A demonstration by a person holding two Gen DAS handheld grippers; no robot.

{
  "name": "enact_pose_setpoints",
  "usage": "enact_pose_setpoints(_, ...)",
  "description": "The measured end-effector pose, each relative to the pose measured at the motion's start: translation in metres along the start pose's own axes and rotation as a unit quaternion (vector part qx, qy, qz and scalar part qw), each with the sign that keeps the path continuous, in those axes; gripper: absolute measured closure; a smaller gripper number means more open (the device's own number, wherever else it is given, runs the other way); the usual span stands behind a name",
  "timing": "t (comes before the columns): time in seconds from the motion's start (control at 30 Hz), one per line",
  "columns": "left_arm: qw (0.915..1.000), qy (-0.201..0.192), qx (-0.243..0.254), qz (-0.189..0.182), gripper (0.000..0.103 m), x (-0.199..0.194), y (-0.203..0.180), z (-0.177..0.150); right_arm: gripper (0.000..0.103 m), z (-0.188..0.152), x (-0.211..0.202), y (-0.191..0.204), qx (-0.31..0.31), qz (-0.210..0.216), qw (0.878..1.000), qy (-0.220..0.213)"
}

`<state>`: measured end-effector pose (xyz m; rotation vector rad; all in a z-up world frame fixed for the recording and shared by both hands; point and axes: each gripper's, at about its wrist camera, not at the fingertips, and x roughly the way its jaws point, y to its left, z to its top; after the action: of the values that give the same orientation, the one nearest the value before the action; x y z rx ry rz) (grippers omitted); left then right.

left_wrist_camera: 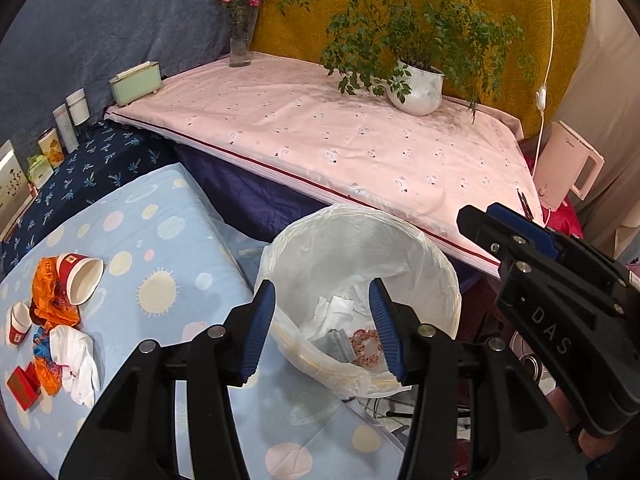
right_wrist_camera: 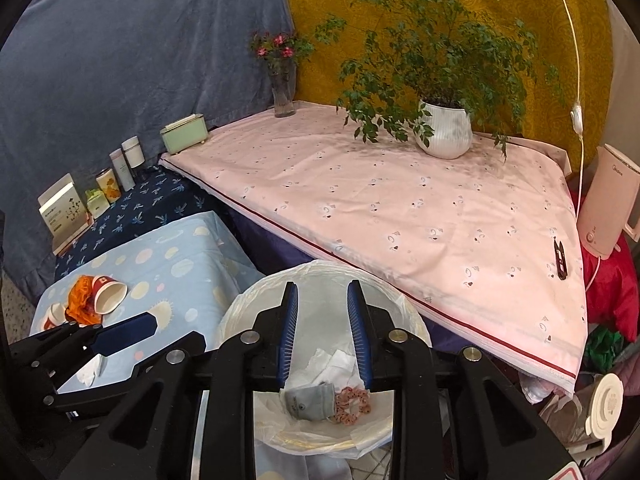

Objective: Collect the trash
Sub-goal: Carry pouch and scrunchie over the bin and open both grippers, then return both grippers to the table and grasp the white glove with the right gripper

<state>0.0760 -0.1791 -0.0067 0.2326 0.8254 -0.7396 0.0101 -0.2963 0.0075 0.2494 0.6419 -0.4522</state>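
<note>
A round bin lined with a white plastic bag [left_wrist_camera: 424,248] stands below both grippers. In it lie white tissue [left_wrist_camera: 334,308], a grey pouch [right_wrist_camera: 308,400] and a pink scrunchie [right_wrist_camera: 352,404]. My left gripper [left_wrist_camera: 322,296] hangs open over the bin's near side, nothing between its blue pads. My right gripper [right_wrist_camera: 323,296] is also open and empty above the bin's mouth. To the left, on the light blue spotted cloth [left_wrist_camera: 168,264], lie a tipped red paper cup [left_wrist_camera: 80,280], an orange plastic bag [left_wrist_camera: 46,292], a second small cup [left_wrist_camera: 18,322], crumpled white tissue [left_wrist_camera: 76,356] and a red box [left_wrist_camera: 24,388].
Behind the bin a pink-clothed table [right_wrist_camera: 360,208] carries a potted plant [right_wrist_camera: 444,128], a flower vase [right_wrist_camera: 283,92], a green box [right_wrist_camera: 185,134] and black clippers [right_wrist_camera: 559,258] near its edge. A pink kettle [right_wrist_camera: 606,208] stands at right. Bottles and cartons [left_wrist_camera: 64,128] line the dark blue cloth.
</note>
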Motion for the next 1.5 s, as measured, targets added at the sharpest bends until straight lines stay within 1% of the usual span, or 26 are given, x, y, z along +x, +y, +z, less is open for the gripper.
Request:
enact_pose_setpoints(0.23,0.9997,-0.013,-0.015,0.013,0.057,-0.01,0.02,-0.002,0.077,0.003,-0.007,0.024,-0.019,0.013,1.0,-0.008)
enact_pose_setpoints(0.4,0.9988,-0.022,-0.035,0.025,0.057,-0.019,0.044,-0.004,0.073,0.004,-0.01,0.047,-0.036,0.024,0.999,-0.01)
enact_pose_setpoints(0.63,0.9962,-0.029,-0.07,0.043,0.057,-0.033,0.09,-0.011,0.071,0.004,-0.012,0.084,-0.061,0.039,0.997,-0.013)
enact_pose_setpoints(0.77,0.9931,-0.033,-0.089,0.07,0.057,-0.043,0.125,-0.019,0.071,0.001,-0.01,0.11,-0.079,0.051,0.995,-0.009)
enact_pose_setpoints(0.87,0.9885,-0.031,-0.115,0.093,0.057,-0.05,0.158,-0.027,0.071,-0.004,-0.007,0.132,-0.097,0.061,0.993,-0.003)
enact_pose_setpoints(1.0,0.9787,-0.025,-0.144,0.143,0.056,-0.062,0.205,-0.042,0.071,-0.013,0.001,0.168,-0.121,0.081,0.989,0.01)
enact_pose_setpoints(1.13,0.9679,-0.012,-0.179,0.176,0.048,-0.068,0.25,-0.063,0.071,-0.026,0.013,0.206,-0.142,0.106,0.984,0.034)
enact_pose_setpoints(1.23,0.9598,-0.002,-0.195,0.202,0.047,-0.07,0.281,-0.087,0.071,-0.042,0.024,0.237,-0.164,0.122,0.978,0.052)
enact_pose_setpoints(1.37,0.952,0.016,-0.202,0.23,0.047,-0.067,0.309,-0.114,0.071,-0.066,0.045,0.271,-0.182,0.146,0.969,0.085)
enact_pose_setpoints(1.5,0.9481,0.028,-0.208,0.239,0.047,-0.062,0.327,-0.132,0.071,-0.086,0.069,0.297,-0.19,0.157,0.962,0.117)
